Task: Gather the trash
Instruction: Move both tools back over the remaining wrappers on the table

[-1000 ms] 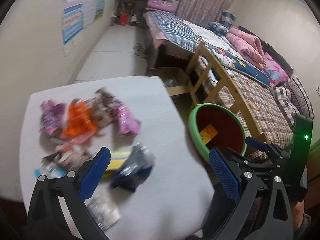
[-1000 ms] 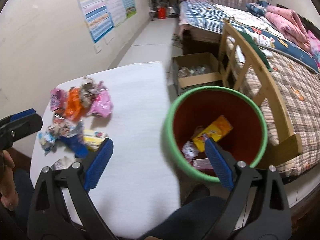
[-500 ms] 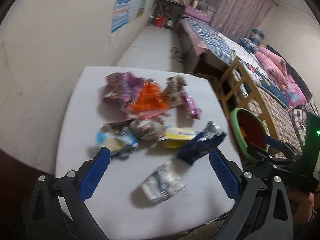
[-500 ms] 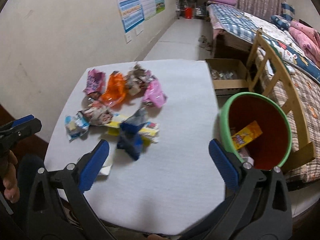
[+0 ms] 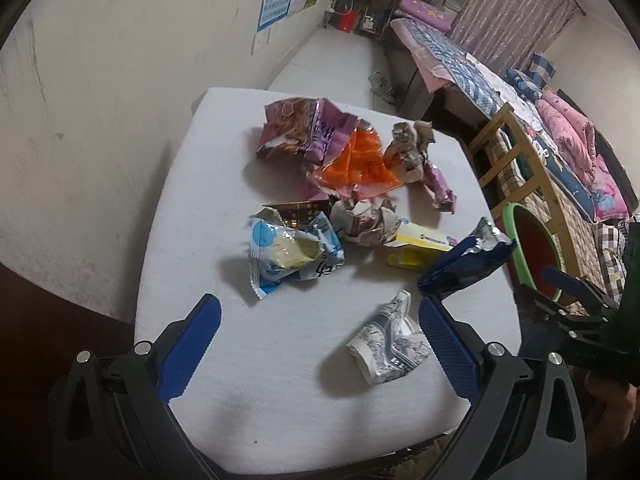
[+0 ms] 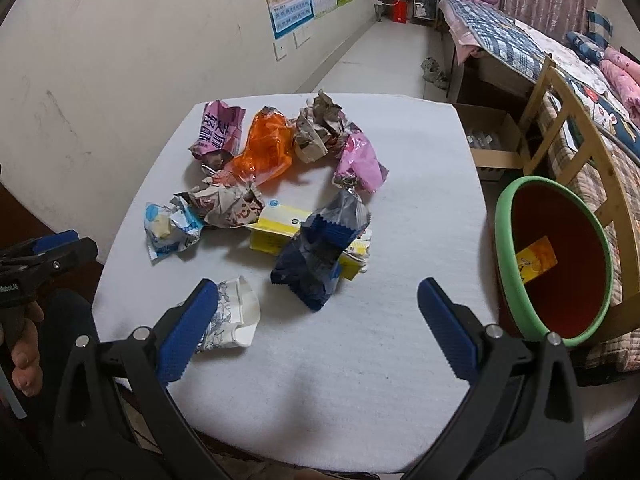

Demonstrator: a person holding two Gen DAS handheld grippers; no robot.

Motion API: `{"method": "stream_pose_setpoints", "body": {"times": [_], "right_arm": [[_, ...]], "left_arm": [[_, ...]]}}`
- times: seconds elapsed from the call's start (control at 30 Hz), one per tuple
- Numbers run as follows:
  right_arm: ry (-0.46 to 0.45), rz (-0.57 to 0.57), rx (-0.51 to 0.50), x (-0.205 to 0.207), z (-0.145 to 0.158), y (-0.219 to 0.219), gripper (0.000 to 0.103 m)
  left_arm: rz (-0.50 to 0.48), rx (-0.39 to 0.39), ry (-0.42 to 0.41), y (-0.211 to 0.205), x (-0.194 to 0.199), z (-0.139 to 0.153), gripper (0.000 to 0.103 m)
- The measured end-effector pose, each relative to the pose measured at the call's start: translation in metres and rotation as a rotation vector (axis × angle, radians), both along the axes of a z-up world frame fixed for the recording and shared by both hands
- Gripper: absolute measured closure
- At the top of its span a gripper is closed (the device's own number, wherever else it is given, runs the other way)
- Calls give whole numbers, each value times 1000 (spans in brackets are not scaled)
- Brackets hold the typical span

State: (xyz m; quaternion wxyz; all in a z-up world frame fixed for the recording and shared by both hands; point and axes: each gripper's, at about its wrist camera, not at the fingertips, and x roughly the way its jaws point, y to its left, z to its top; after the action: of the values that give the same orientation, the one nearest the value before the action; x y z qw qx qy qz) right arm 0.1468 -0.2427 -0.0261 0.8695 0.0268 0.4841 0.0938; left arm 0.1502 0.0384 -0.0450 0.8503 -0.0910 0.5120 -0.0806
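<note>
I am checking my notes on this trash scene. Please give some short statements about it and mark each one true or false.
1. Both tools are open and empty. True: left tool, right tool.
2. The bin is empty. False: a yellow packet lies inside.
3. The dark blue wrapper lies partly on the yellow carton. True.
4. The orange wrapper is in the bin. False: it lies on the table.
5. The bin is to the table's left. False: right.

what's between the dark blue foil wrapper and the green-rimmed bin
Only bare white tabletop, then the table edge, lies between the dark blue foil wrapper and the green-rimmed red bin, as the right wrist view shows.
</note>
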Motion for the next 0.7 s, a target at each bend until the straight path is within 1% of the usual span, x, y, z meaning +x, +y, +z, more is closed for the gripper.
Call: {"method": "stream_pose_setpoints", "body": {"times": [0.2, 0.27, 0.37, 0.53, 0.7], "right_arm": [[30, -19, -5, 16, -14, -2, 5], [40, -25, -7, 21, -19, -1, 5], [54, -32, -7, 31, -26, -1, 5], [78, -41, -9, 46, -38, 3, 5], [94, -41, -20, 59, -47, 10, 5]], "left_arm": [[-31, 22, 39, -1, 23, -21, 8], [-56, 45, 50, -4, 34, -28, 8], [-110, 103, 60, -11, 50, -38, 8], [-230, 259, 66, -32, 74, -51, 8], [-300, 322, 102, -43, 92, -70, 9]]}}
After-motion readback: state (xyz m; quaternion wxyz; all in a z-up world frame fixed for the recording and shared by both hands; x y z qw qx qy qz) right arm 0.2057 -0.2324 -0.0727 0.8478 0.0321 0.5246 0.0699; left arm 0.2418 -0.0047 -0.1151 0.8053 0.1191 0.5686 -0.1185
